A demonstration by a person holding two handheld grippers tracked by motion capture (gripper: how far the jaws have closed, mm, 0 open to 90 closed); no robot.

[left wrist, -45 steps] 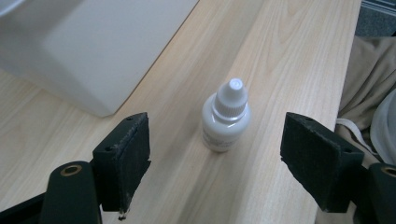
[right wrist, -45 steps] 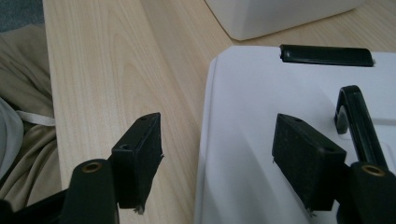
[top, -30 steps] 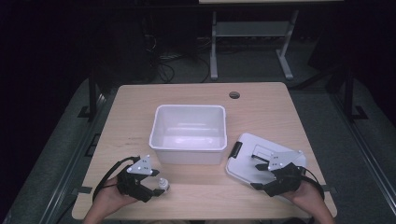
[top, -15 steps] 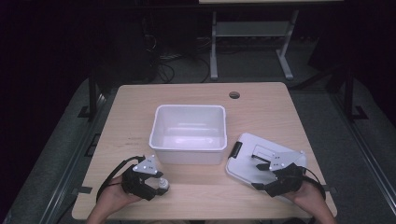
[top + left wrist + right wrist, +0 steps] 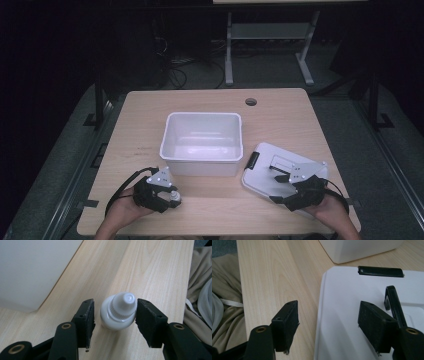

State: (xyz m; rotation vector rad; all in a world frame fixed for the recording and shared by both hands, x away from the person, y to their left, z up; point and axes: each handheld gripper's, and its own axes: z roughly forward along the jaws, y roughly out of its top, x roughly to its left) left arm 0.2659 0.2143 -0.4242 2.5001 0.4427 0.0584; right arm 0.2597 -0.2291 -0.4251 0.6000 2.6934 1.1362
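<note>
Down near the front edge of the table [image 5: 300, 115], one small white bottle [image 5: 119, 311] stands between the pads of the left gripper [image 5: 114, 315], its ribbed cap and tip up and tilted a little toward the camera in the left gripper view, so its long axis runs roughly upright from the wood. The jaws are spread: the right-hand pad [image 5: 147, 320] looks to touch the cap's side, while the left-hand pad [image 5: 86, 320] stands just clear of the body, so nothing is clamped yet. In the high view the left gripper [image 5: 167, 196] sits just in front of the single white bin [image 5: 201, 150]. One white lid [image 5: 270, 172] lies flat to the bin's right, with one black latch [image 5: 380, 271] and one black handle [image 5: 394, 303]. The right gripper [image 5: 328, 327] has its jaws wide apart astride the lid's near edge, one over wood, one over the lid, gripping nothing.
</note>
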